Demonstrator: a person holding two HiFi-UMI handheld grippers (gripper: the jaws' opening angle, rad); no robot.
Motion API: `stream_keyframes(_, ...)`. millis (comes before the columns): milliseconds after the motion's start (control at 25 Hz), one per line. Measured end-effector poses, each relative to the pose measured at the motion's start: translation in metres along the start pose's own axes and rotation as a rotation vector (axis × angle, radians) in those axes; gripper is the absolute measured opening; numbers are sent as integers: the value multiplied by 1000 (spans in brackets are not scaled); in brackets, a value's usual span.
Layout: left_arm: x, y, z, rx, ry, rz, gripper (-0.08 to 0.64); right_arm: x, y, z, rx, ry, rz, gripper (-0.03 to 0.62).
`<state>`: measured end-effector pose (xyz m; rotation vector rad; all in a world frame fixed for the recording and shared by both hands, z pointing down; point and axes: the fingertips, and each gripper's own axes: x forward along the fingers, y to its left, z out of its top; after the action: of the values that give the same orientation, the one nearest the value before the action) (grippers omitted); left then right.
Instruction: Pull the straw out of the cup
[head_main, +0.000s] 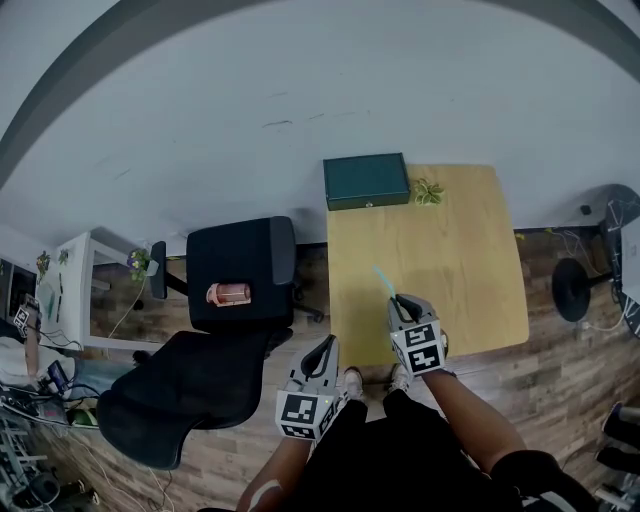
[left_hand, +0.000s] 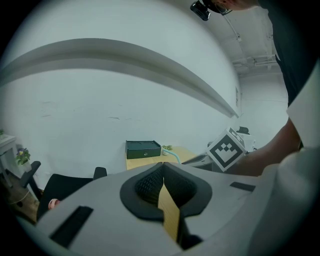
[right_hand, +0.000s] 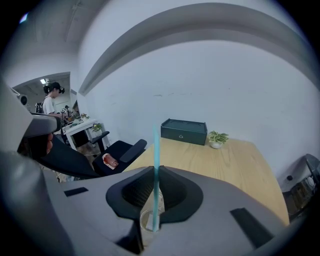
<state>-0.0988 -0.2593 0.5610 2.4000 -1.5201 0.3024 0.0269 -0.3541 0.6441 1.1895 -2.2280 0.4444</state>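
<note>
Right hand-held gripper (head_main: 399, 299) sits over the pale wooden surface (head_main: 470, 260) in the head view, thin teal straw (head_main: 383, 279) poking out. Left gripper view: left hand-held gripper (left_hand: 162, 170) clenched, ribbed black pads empty. Right gripper view: jaws pinching the straw, which stands in a clear round cup (right_hand: 149, 221).

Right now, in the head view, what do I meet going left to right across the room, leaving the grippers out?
White shelf → black chair → green box → small plant → round black stand base.

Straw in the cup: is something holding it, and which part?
Yes. The right hand-held gripper pinches the blue straw partway up, above the cup. The left hand-held gripper holds nothing.
</note>
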Motion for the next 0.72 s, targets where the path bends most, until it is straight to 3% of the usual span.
stream_keyframes(200,1,-3,1,0,-5,-3,20,-10,-1,10,23,-41,3,52)
stream_keyframes(720,13,-28,18,-6,-39,-59,20,-77,-16,67,67,-273,8,51)
